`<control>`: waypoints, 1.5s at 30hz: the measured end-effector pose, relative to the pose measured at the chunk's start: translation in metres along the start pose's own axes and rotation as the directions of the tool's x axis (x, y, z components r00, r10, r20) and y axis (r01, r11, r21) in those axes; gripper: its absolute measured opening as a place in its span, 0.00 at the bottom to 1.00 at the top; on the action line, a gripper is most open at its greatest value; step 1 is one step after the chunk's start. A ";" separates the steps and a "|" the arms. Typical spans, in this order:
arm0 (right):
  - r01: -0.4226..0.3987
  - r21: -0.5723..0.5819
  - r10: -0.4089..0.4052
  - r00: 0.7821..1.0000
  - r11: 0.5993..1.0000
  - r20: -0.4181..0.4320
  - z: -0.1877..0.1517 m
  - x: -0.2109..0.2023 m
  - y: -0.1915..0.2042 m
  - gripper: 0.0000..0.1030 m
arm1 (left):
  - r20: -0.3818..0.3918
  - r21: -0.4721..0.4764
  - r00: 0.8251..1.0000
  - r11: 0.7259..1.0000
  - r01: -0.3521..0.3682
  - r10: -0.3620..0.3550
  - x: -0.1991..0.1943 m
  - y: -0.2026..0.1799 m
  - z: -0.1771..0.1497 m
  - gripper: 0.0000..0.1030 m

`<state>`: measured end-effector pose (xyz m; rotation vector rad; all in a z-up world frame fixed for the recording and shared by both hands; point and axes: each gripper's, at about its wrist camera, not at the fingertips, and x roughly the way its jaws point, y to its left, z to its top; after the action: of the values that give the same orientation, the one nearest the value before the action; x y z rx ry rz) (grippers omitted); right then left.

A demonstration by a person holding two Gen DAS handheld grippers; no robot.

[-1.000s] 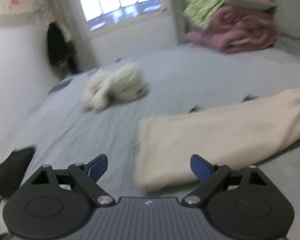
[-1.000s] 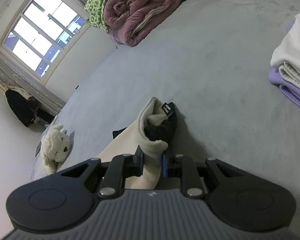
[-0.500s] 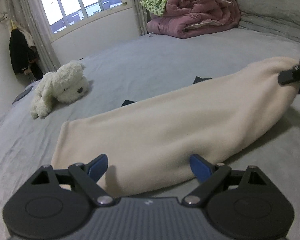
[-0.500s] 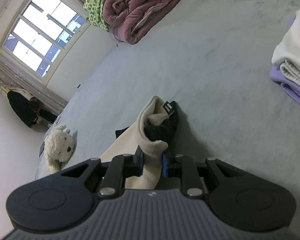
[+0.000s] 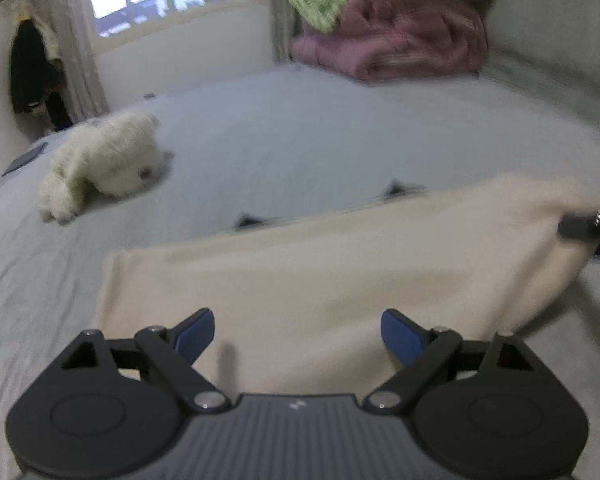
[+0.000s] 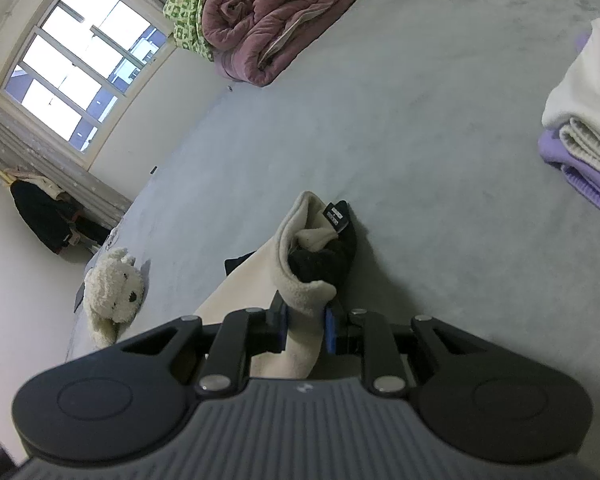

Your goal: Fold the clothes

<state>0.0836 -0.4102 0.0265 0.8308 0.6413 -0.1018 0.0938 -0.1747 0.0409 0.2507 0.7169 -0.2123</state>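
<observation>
Clearly the right gripper [image 6: 305,322] acts as the anchor: its blue pads are clamped on one end of a cream fleece garment [image 5: 324,280], pinching a thick bunched roll of cloth so that the piece is drawn into a long band across the grey bed cover [image 6: 400,128]. That hold seems meant to keep the end fixed while the other hand takes the far end. The left gripper [image 5: 296,332] hangs over the opposite part of the same garment with its jaws spread wide and nothing between them; the cloth lies under and ahead of the fingers, so I judge it is lining up for a grasp near the squared-off left corner.

At the pinched end the fleece shows a black inner face or a dark second layer, with a small printed label [image 6: 334,215] standing out; two dark tips also peek from under the far edge in the left view. The fabric looks plush, soft and limp, likely to sag and slide when lifted.

A white, shaggy stuffed dog [image 6: 114,288] lies well apart to the left. At the far side sits a puffy mauve quilt [image 6: 272,28] with a green patterned cloth [image 6: 184,8] beside it, and at the right a neat stack of folded white and lilac knits [image 6: 584,136], probably finished pieces.
</observation>
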 end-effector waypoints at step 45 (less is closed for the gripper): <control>0.001 -0.020 -0.001 1.000 1.000 -0.002 -0.001 0.001 0.002 0.22 | -0.068 -0.078 0.992 0.991 -0.109 0.104 0.095 0.016 0.075 0.91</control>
<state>0.0848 -0.4079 0.0264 0.8119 0.6441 -0.0954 0.2149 -0.1915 0.0342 0.2183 0.7712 -0.0734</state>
